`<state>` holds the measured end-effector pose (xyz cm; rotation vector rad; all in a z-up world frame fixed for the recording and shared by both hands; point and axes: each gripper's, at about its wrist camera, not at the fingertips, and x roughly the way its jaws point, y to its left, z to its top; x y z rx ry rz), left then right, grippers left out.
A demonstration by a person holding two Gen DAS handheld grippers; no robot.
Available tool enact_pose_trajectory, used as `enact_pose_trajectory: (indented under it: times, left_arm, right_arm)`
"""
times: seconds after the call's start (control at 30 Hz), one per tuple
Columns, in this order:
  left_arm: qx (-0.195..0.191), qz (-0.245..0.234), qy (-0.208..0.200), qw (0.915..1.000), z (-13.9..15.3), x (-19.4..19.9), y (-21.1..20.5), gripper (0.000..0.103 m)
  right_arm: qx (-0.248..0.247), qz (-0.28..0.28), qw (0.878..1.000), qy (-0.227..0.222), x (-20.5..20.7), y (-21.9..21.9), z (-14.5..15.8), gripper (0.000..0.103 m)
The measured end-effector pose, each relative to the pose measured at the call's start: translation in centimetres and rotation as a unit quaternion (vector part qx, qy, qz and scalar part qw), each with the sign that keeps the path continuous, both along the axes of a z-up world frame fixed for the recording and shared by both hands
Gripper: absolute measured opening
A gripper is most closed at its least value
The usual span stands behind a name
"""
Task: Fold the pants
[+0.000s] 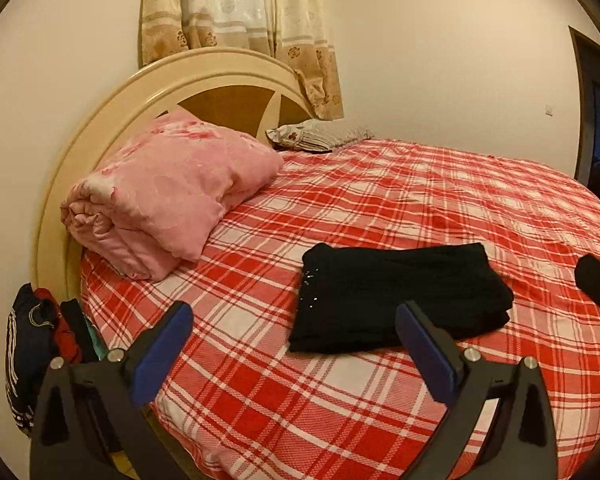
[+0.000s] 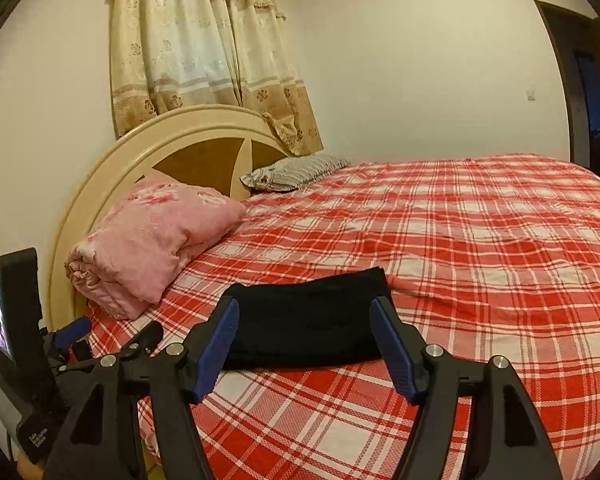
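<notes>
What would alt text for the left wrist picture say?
Black pants lie folded into a neat rectangle on a red plaid bed. The open, empty left gripper hovers in front, with a rolled pink quilt by the headboard.

Plaid bed (image 1: 420, 184), cream curtains (image 1: 236, 8)

Open plaid bed (image 2: 480, 240) lies ahead and right of the tool; a pink quilt (image 2: 148, 240) blocks ahead-left.

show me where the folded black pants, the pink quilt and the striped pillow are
folded black pants (image 1: 396, 300), left wrist view, middle of the top layer
pink quilt (image 1: 168, 196), left wrist view, middle of its upper face
striped pillow (image 2: 296, 172), right wrist view, centre of its top
</notes>
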<state>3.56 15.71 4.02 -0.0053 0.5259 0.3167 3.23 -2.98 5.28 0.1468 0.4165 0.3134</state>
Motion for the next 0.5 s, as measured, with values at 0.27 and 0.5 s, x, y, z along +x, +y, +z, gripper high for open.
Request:
enact_pose_trajectory:
  times: [0.27, 0.5]
  left_arm:
    - [-0.004, 0.007, -0.001, 1.0, 0.15, -0.41, -0.16, 0.103]
    - [0.009, 0.008, -0.003, 0.9999, 0.31, -0.58, -0.6, 0.103]
  right_arm:
    - [-0.006, 0.003, 1.0, -0.009, -0.49, 0.45, 0.08, 0.07]
    - [0.002, 0.001, 1.0, -0.007, -0.48, 0.0, -0.02, 0.07]
